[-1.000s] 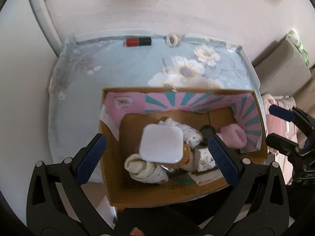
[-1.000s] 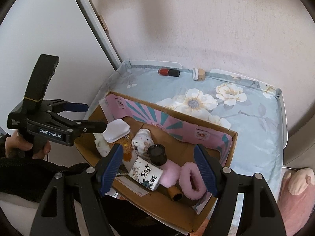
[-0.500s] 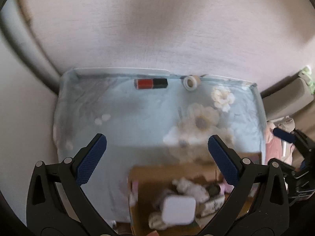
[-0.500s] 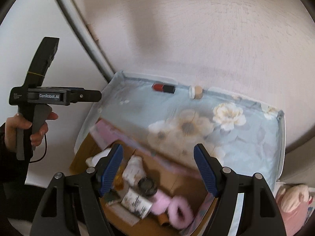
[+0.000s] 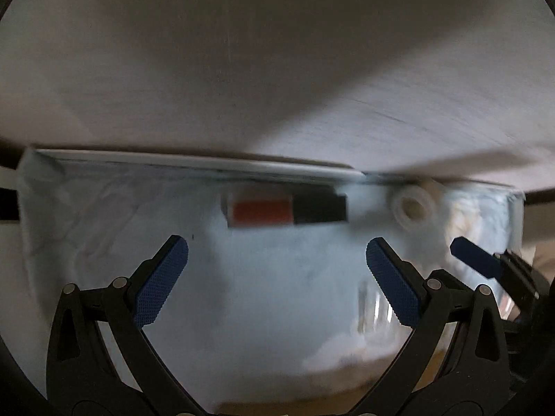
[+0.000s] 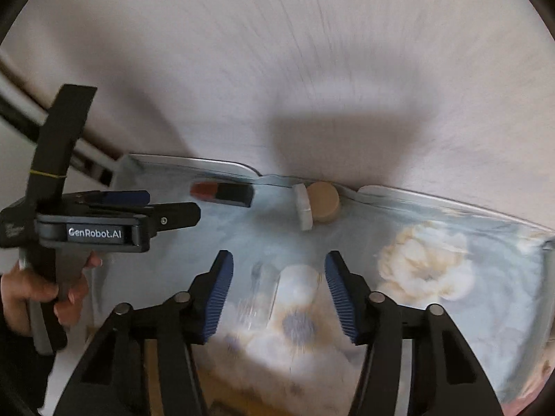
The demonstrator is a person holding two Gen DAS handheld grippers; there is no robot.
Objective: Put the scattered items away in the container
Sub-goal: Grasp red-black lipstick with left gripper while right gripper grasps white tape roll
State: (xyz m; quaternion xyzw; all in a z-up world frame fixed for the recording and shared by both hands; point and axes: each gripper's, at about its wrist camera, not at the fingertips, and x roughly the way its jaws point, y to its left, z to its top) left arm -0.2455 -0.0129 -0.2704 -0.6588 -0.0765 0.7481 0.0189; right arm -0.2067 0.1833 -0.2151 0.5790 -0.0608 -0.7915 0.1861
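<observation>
A red and black block (image 5: 288,210) lies at the far edge of the floral blue cloth (image 5: 260,294), next to the wall. It also shows in the right wrist view (image 6: 222,192). A small tan jar with a white lid (image 6: 317,204) lies on its side to the right of it; it looks blurred in the left wrist view (image 5: 414,208). My left gripper (image 5: 277,277) is open and empty, in front of the block. My right gripper (image 6: 277,287) is open and empty, in front of the jar. The cardboard box is only a brown blur at the bottom edge (image 6: 242,388).
A pale wall (image 6: 277,69) rises right behind the table's raised white rim (image 5: 208,164). The left gripper and the hand holding it (image 6: 97,228) sit at the left of the right wrist view. The right gripper's fingertip (image 5: 475,260) shows at the right of the left wrist view.
Both grippers have moved forward, away from the filled cardboard box and toward the far edge of the table. The block and the jar now look much larger. Both stay open.
</observation>
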